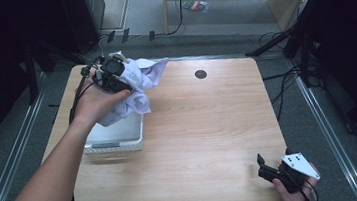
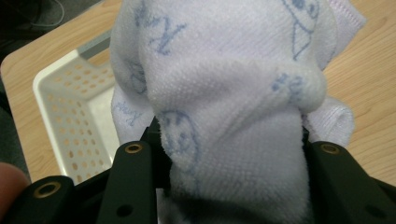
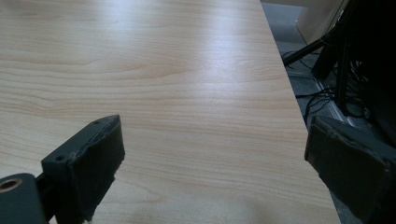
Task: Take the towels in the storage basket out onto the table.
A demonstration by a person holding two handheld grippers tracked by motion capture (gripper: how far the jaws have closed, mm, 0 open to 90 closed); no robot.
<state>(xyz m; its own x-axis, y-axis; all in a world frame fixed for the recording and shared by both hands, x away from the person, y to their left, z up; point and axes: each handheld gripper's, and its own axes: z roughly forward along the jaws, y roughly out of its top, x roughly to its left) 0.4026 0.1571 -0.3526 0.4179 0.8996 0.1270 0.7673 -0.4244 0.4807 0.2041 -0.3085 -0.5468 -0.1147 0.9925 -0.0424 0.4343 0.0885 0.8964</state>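
Currently the left gripper is clamped on the white towel, bunched above the far end of the white basket; the basket lies directly below and nearward; the right gripper, jaws apart and empty, rests well apart at the table's near right corner.

Towel in left hand-held gripper above basket

Light shines softly on the table; around it the room is dark, and the close towel looks maybe slightly blurry.
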